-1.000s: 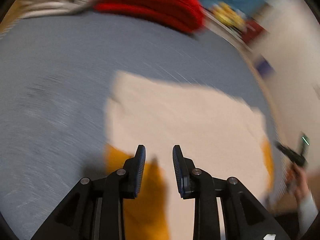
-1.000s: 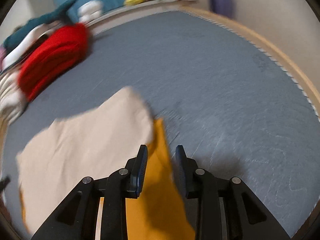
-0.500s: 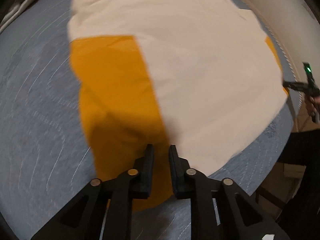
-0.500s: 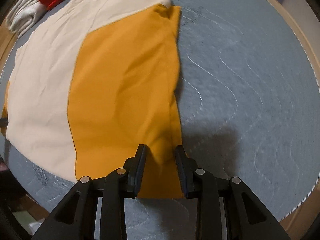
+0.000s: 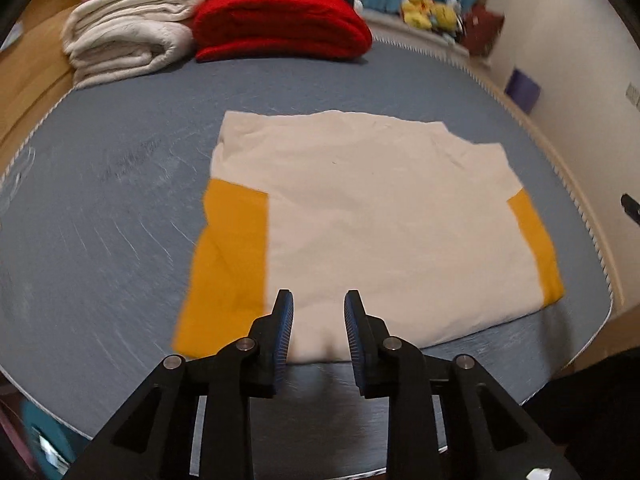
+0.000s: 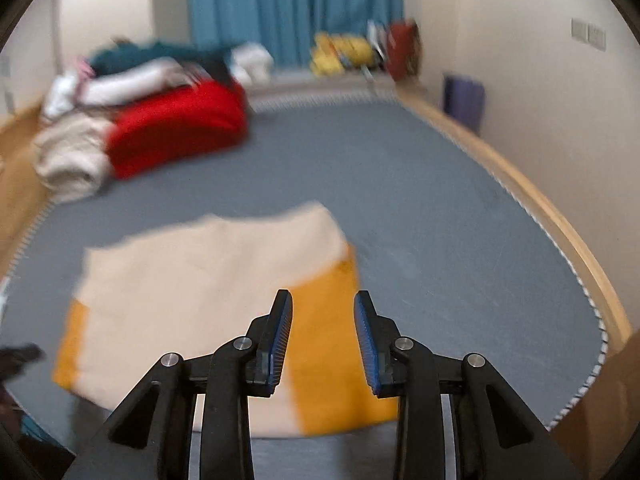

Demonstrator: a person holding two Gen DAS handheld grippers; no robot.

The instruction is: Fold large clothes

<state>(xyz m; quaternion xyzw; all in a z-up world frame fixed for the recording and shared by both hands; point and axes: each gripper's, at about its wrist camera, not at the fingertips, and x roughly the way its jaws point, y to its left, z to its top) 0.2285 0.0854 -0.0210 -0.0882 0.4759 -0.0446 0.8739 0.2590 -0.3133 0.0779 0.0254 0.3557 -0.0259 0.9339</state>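
A cream garment (image 5: 372, 216) with orange side panels (image 5: 230, 256) lies spread flat on the grey-blue bed (image 5: 100, 208). My left gripper (image 5: 319, 322) hovers over the garment's near hem, just right of the left orange panel. Its jaws are opening and nothing is between them. In the right wrist view the same garment (image 6: 208, 272) is blurred. There my right gripper (image 6: 323, 330) hangs above the right orange panel (image 6: 332, 344). Its jaws are opening too, and they hold nothing.
At the bed's far end lie a folded cream blanket (image 5: 124, 40) and a folded red blanket (image 5: 280, 24), with more clothes piled behind. A wooden bed frame (image 6: 520, 188) runs along the right wall. Yellow soft toys (image 5: 430, 14) and a blue curtain (image 6: 296, 12) are beyond.
Both grippers have drawn back and risen from the garment's near hem, where they stood close over the orange panels. The garment now lies flat and farther off. Both jaws stand slightly wider.
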